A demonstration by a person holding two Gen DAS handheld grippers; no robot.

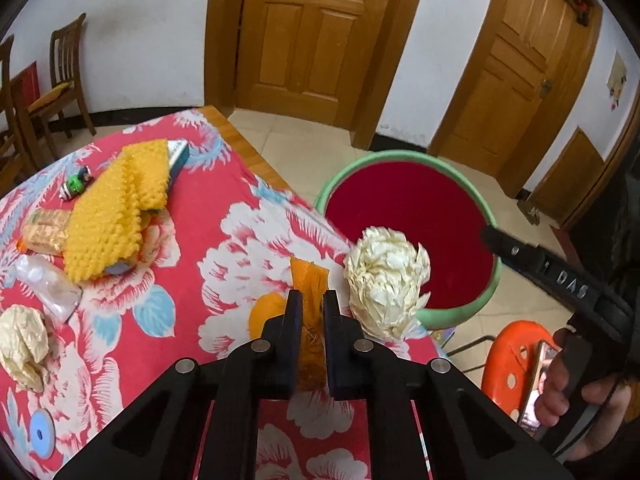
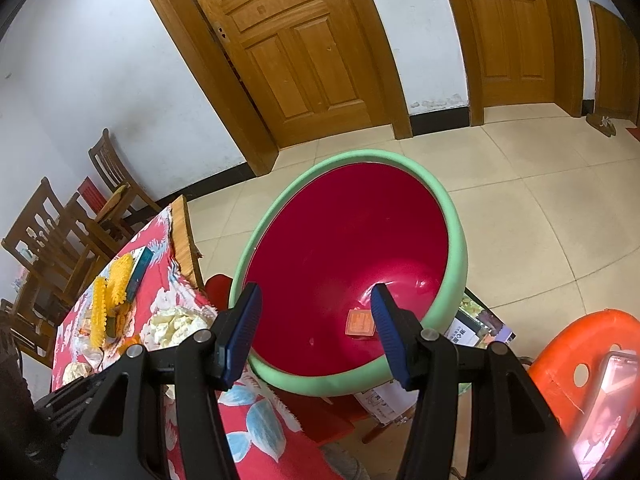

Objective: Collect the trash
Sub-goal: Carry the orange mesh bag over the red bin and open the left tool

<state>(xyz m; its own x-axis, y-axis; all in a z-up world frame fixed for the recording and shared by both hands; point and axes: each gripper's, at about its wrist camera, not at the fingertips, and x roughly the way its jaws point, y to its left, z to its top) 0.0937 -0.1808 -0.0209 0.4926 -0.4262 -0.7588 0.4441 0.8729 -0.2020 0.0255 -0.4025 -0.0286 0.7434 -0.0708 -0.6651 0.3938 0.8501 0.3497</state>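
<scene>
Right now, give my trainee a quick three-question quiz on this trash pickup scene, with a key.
1. True or false: the left gripper is shut on an orange wrapper.
2. What lies in the basin? A) a small orange packet B) a bottle C) nothing
3. Fill in: the right gripper has its jaws ____, holding nothing.

Key: 1 true; 2 A, the small orange packet; 3 open.
</scene>
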